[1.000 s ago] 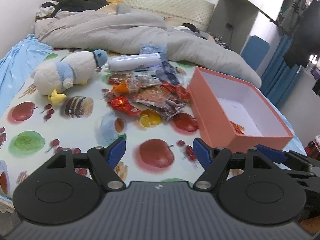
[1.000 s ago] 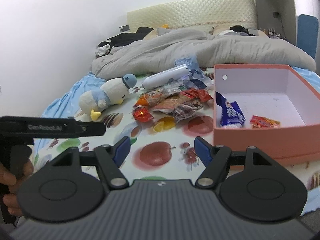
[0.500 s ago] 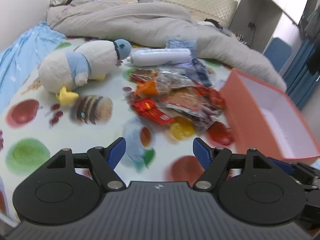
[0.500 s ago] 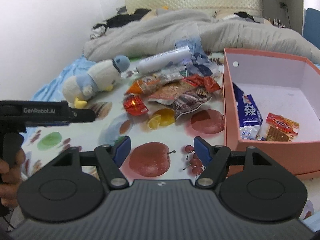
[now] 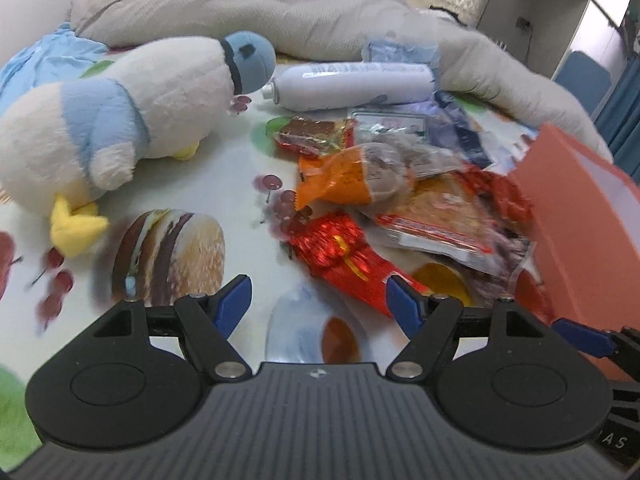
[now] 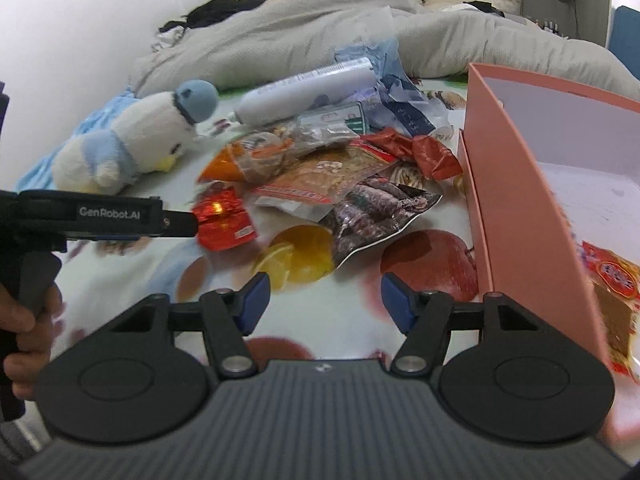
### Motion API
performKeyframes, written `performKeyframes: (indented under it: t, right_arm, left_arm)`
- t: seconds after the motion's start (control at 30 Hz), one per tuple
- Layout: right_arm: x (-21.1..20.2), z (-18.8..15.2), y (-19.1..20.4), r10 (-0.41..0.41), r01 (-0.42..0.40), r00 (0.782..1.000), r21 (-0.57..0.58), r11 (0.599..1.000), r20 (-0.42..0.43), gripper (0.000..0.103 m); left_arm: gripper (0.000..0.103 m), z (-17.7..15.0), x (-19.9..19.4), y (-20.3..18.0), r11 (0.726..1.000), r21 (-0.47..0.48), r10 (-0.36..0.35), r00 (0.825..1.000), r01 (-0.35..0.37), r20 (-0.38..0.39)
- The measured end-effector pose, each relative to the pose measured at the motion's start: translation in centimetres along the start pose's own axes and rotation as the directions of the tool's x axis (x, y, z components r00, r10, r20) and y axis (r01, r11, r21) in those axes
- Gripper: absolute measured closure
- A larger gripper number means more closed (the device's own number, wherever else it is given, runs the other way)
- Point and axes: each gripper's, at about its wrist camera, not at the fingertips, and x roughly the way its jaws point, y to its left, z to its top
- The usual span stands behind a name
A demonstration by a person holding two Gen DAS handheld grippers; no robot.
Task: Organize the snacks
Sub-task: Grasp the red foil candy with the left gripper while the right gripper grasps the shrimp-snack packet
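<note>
Left wrist view: most snacks are not yet in the box.

The left gripper has its blue tips wide apart and holds nothing; a shiny red foil snack packet lies just ahead of it, a bit to its right. The pile of crinkly snack bags sits farther ahead on the fruit-print sheet. The right gripper is spread apart and empty too. To its right stands the pink cardboard box, with one orange snack packet inside. I think the job has only just started.
</note>
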Motion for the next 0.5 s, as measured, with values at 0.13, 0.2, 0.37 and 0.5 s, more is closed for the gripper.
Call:
performKeyframes:
  t: [0.13, 0.2, 0.37, 0.5]
  right_arm:
    - [2.2, 0.4, -0.2, -0.041, 0.041, 0.999, 0.015, 0.999, -0.031, 0.043]
    - [2.8, 0.6, -0.2, -0.054, 0.055, 0.998, 0.020, 0.998, -0.037, 0.047]
    - [4.2, 0.8, 0.0, -0.084, 0.085, 0.995, 0.026, 0.996, -0.048, 0.070]
    - [4.9, 1.0, -0.1, -0.069, 0.071, 0.996, 0.043, 0.997, -0.048, 0.083]
  left_arm:
    - [0.025, 1.0, 1.8, 0.7, 1.000, 0.026, -0.014, 1.000, 0.013, 0.025]
    - [0.025, 1.4, 2.6, 1.0, 0.999, 0.047, -0.018, 1.000, 0.017, 0.020]
    - [0.026, 2.0, 4.6, 0.9, 0.994, 0.108, -0.028, 1.000, 0.028, -0.009]
    - [0.033, 2.0, 5.5, 0.5, 0.990, 0.132, -0.053, 0.998, 0.050, 0.019]
